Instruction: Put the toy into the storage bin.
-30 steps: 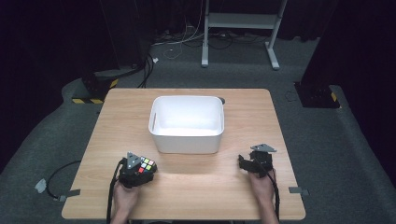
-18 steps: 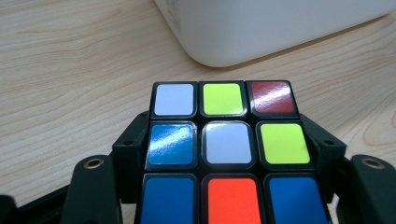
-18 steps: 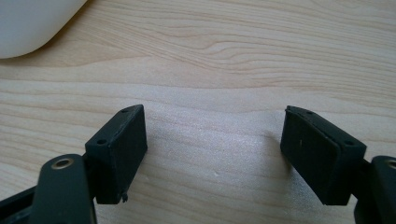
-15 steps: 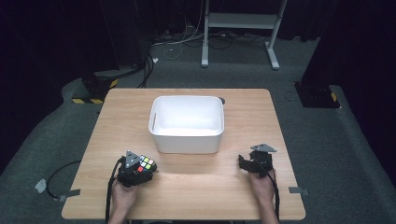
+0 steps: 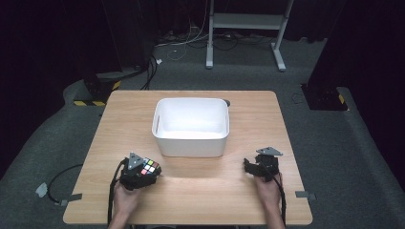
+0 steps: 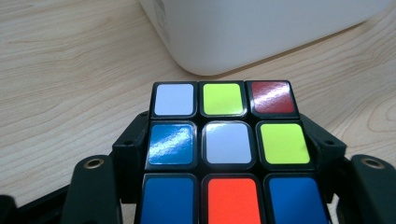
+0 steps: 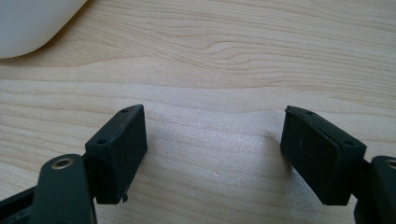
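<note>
- Main worry: the scrambled, black-framed plastic puzzle cube with coloured stickers (image 6: 224, 154) is only pinched on two opposite sides by my left gripper (image 5: 138, 172). Those glossy faces look slippery, so I reckon a quick tilt or swing could let it twist or drop onto the light wooden table (image 5: 205, 191).
- Second thing: the white rounded-corner plastic bin (image 5: 191, 126) sits close above the cube in the left gripper view, at the top of the frame. If I push forward without lifting, I'd guess the cube bumps the bin's wall instead of clearing the rim, and might shove the bin along.
- Where the cube is: lower left of the high view, clamped in the left gripper's jaws, near the bin's near-left corner but not touching it. In the left gripper view it takes up the lower middle, a black jaw against each side.
- My right gripper (image 7: 212, 144) has its jaws spread wide with nothing but bare wood between them; it's at the lower right of the high view (image 5: 260, 167), well apart from the cube.
</note>
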Tool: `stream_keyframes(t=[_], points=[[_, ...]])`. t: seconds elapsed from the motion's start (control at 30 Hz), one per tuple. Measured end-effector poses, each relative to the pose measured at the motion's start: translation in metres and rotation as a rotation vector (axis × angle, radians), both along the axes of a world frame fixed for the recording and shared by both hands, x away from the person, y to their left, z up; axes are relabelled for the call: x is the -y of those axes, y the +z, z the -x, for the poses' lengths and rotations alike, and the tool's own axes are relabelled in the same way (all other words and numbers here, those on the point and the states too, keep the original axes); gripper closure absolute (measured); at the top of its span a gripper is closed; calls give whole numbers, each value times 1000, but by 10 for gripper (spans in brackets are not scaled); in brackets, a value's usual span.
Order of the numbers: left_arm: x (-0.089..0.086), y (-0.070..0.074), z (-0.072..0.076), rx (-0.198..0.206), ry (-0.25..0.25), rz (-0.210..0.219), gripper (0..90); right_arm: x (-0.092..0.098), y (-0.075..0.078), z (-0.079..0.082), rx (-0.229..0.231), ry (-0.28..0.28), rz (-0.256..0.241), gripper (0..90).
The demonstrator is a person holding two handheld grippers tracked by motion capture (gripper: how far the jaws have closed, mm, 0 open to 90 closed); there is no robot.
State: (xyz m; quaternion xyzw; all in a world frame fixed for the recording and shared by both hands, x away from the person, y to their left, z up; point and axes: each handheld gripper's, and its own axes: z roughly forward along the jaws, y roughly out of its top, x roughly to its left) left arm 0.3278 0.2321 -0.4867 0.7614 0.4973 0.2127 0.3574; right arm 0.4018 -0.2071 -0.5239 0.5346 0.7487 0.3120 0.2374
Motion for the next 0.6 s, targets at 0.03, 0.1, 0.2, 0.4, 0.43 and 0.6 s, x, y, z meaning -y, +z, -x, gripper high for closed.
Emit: stream_keyframes(t=[0.03,0.1,0.2,0.4,0.43,0.6], points=[[0,1,0,-1,-3,0,337,0,0,0,0,0,0,224],[0,3,0,2,-4,3,337,0,0,0,0,0,0,224],[0,5,0,8,-7,2,337,0,0,0,0,0,0,224],[0,10,0,14,-17,11,337,0,0,0,0,0,0,224],[0,11,0,14,-21,8,338,0,0,0,0,0,0,224],[0,16,0,18,-32,14,338,0,0,0,0,1,0,224]])
